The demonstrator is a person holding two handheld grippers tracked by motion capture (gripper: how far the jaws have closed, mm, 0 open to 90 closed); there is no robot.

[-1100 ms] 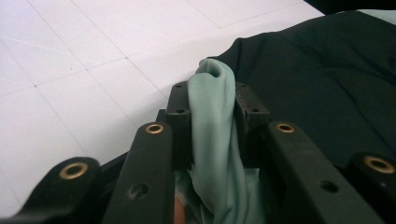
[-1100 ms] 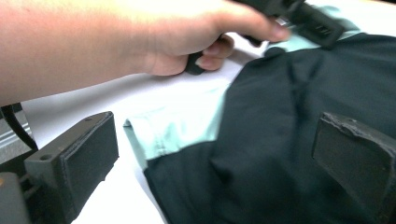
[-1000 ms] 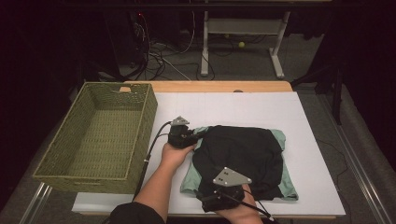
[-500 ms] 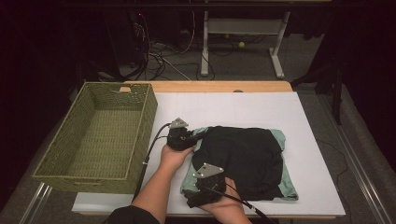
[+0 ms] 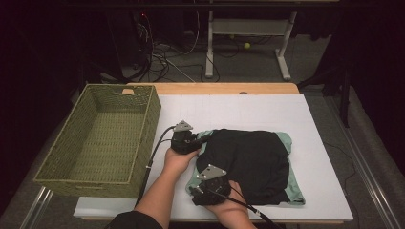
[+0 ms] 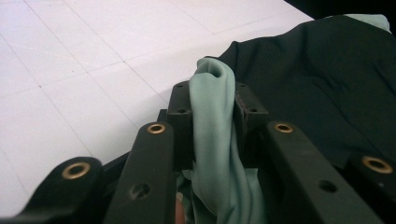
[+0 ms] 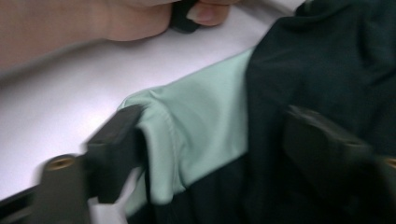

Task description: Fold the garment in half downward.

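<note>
A black garment point(image 5: 250, 160) lies folded on a mint-green garment point(image 5: 292, 194) on the white table top point(image 5: 248, 112). My left gripper point(image 5: 197, 141) rests at the stack's far left corner. In the left gripper view that gripper point(image 6: 212, 100) is shut on a raised fold of the mint-green garment point(image 6: 215, 140). My right gripper point(image 5: 198, 186) sits at the stack's near left corner. Its jaws have just been closing and stand apart around that corner point(image 7: 215, 135), with mint-green cloth point(image 7: 201, 126) and black cloth point(image 7: 308, 70) between them.
A green wicker basket point(image 5: 57, 171) stands open on the table's left side, close to my left forearm point(image 5: 157, 195). Bare white table top lies beyond and to the right of the garments. Cables trail from both grippers toward the front edge.
My right gripper has slid left along the stack's front edge to its near left corner. My left gripper has kept still with the mint-green fold in it.
</note>
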